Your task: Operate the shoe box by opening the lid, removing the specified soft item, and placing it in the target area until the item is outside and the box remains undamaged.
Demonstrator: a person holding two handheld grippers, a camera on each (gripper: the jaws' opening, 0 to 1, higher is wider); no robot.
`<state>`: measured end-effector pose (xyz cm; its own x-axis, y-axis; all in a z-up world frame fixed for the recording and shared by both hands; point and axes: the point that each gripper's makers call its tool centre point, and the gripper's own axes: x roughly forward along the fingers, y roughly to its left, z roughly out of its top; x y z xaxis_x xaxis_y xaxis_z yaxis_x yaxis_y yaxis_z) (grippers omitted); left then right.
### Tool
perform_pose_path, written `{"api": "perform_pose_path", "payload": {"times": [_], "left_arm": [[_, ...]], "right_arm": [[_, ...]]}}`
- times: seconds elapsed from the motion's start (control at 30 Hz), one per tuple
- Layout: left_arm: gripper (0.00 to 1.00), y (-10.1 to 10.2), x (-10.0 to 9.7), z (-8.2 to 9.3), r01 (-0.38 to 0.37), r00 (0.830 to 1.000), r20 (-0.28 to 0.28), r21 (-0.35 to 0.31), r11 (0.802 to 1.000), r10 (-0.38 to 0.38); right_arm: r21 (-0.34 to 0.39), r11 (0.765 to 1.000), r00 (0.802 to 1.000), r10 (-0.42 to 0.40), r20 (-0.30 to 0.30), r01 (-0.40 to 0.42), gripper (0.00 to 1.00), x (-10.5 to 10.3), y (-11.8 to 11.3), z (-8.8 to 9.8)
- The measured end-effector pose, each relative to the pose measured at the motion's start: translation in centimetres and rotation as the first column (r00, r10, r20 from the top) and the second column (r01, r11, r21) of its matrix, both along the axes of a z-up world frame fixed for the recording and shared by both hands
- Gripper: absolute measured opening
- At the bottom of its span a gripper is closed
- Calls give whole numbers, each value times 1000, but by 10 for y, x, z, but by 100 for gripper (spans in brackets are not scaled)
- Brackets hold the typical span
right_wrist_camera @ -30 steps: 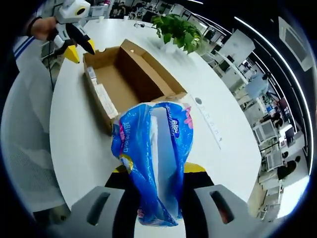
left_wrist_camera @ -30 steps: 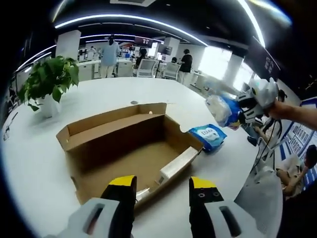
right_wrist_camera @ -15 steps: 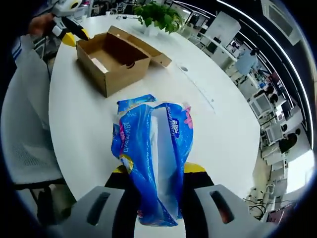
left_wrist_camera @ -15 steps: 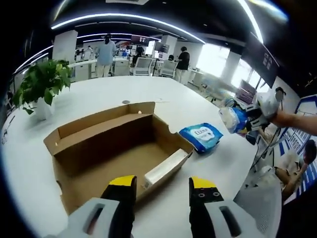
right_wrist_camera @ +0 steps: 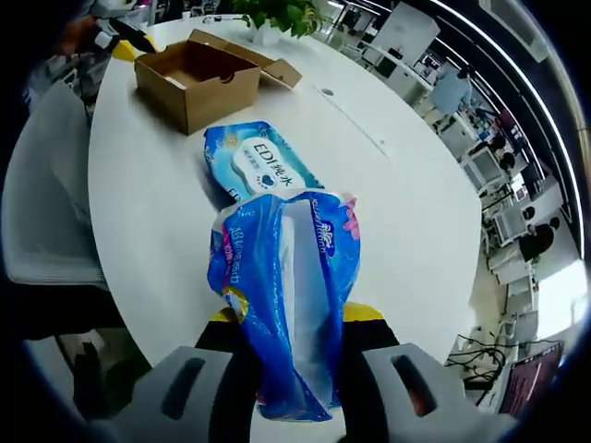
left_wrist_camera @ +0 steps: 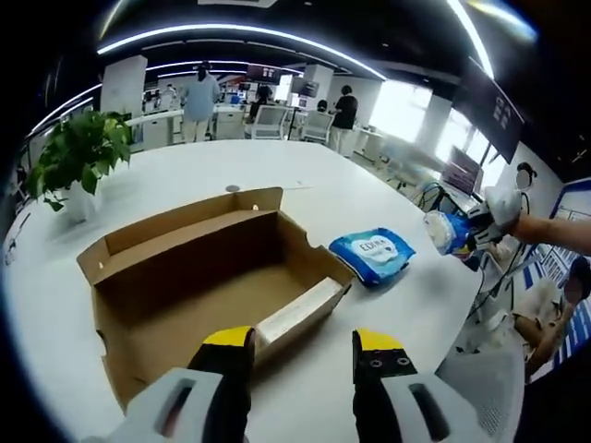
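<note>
The open cardboard shoe box (left_wrist_camera: pixel 199 277) sits on the white table (left_wrist_camera: pixel 369 198), lid folded back, with a white strip lying inside it. My left gripper (left_wrist_camera: pixel 300 343) hovers open just in front of the box. My right gripper (right_wrist_camera: pixel 286 318) is shut on a blue tissue pack (right_wrist_camera: pixel 286 305), held above the table. That gripper and its tissue pack (left_wrist_camera: pixel 450 231) also appear at the table's right edge in the left gripper view. A blue wet-wipes pack (left_wrist_camera: pixel 372 254) lies on the table right of the box. The wet-wipes pack (right_wrist_camera: pixel 260 171) lies just beyond the held pack, the box (right_wrist_camera: pixel 194 78) farther off.
A potted plant (left_wrist_camera: pixel 78 157) stands at the far left of the table. Grey chairs (right_wrist_camera: pixel 42 212) sit along the near table edge. People stand and sit at desks in the background. A person's hand holds the left gripper (right_wrist_camera: pixel 125 32) beside the box.
My right gripper has carried the tissue pack farther from the box, toward the table edge; the wet-wipes pack now lies right before it. The left gripper has hardly shifted.
</note>
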<state>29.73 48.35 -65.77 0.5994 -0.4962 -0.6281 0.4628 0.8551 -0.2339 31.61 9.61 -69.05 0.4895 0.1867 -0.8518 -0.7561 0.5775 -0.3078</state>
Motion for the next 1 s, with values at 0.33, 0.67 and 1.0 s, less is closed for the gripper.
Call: {"api": "perform_pose_path", "payload": {"times": [0.33, 0.67, 1.0], "left_arm": [[43, 15, -7, 5, -57, 998, 6, 9, 998, 57], [43, 50, -22, 5, -154, 988, -1, 29, 988, 154], [43, 77, -38, 4, -229, 973, -14, 50, 972, 230]], "right_arm": [[-68, 995, 997, 66, -42, -69, 28, 11, -6, -18], [-173, 971, 985, 155, -81, -167, 29, 40, -19, -35], [-250, 928, 959, 251, -130, -277, 31, 62, -24, -51]]}}
